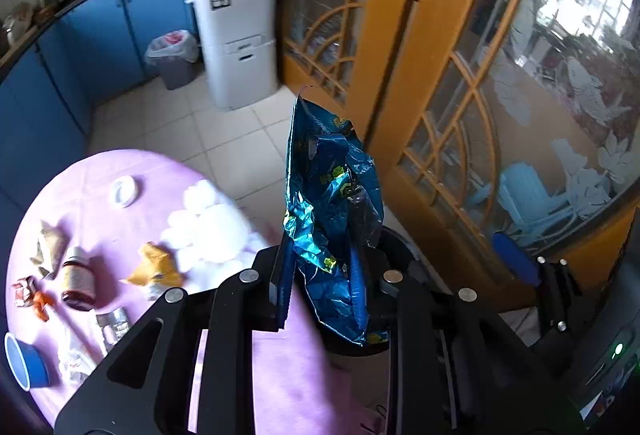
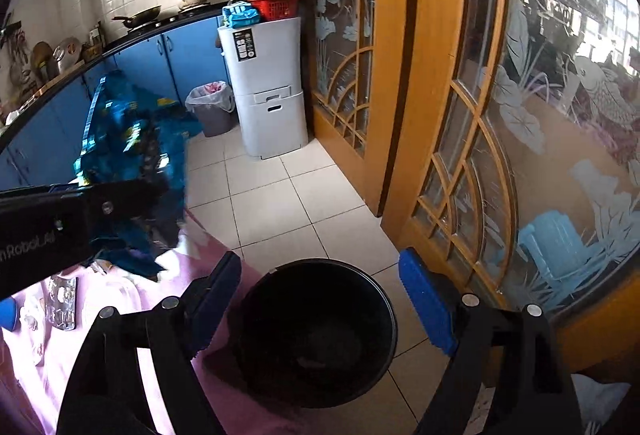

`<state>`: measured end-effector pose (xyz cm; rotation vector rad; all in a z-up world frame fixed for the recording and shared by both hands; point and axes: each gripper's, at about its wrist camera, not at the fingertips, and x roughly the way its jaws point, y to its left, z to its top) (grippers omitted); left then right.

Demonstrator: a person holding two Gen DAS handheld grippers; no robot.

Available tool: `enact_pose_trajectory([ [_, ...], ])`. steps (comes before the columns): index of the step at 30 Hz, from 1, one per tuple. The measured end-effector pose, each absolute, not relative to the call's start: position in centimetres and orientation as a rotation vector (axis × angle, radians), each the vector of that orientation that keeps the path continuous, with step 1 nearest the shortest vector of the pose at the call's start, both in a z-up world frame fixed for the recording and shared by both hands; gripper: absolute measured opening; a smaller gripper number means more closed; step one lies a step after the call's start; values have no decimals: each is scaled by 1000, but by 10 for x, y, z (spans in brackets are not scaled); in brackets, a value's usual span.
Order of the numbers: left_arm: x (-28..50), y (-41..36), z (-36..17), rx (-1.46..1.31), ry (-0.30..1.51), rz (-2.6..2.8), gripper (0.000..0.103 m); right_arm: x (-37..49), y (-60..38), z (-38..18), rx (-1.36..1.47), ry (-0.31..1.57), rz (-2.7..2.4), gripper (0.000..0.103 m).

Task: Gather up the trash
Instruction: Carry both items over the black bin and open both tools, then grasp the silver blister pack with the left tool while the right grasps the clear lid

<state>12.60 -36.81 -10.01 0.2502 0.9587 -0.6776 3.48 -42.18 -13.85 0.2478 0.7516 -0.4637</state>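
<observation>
Wrapper [image 1: 332, 211], blue foil, stood clamped in the left gripper [image 1: 332, 287] above the black bin [image 2: 320, 331] beside the pink surface [image 1: 100, 195]; right gripper [image 2: 320, 299] gaped empty. Released off-centre, it risked catching the rim and falling to the floor [image 2: 280, 195].

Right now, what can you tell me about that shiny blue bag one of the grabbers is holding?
The blue foil bag is a crumpled, glossy snack wrapper with yellow-green print, looking empty and creased. It stands roughly upright, its torn top edge pointing up. The left gripper pinches its lower part between its fingers. It hangs past the edge of the pink-covered table, above the black bin on the floor. Nothing else touches it.
</observation>
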Motion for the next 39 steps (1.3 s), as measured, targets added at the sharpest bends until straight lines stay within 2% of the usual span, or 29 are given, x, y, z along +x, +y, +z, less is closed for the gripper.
enact_pose_trajectory([
  [1, 126, -373, -101, 259, 963, -681, 31, 33, -424, -139, 253, 753, -468, 79],
  [2, 127, -375, -102, 258, 970, -685, 41, 33, -425, -139, 257, 754, -470, 79],
  [3, 129, -376, -102, 248, 986, -697, 80, 33, -426, -140, 260, 756, -471, 79],
  [4, 130, -375, -102, 233, 985, -704, 97, 32, -426, -140, 262, 756, -473, 79],
  [6, 131, -367, -97, 201, 937, -688, 100, 32, -427, -141, 265, 759, -473, 79],
  [12, 146, -340, -102, 200, 960, -598, 100, 40, -413, -140, 259, 766, -435, 79],
  [21, 157, -234, -120, 205, 980, -323, 100, 79, -353, -150, 201, 841, -276, 79],
  [26, 159, -175, -151, 156, 1083, -279, 100, 102, -317, -171, 242, 941, -134, 79],
  [33, 174, -153, -177, 102, 1158, -322, 100, 112, -267, -190, 138, 1020, -36, 79],
  [37, 185, -152, -186, 85, 1188, -344, 99, 117, -253, -194, 89, 1036, -35, 83],
  [38, 187, -151, -190, 82, 1194, -341, 94, 119, -251, -196, 83, 1040, -37, 83],
  [39, 190, -150, -194, 78, 1209, -342, 83, 120, -250, -197, 80, 1043, -39, 83],
])
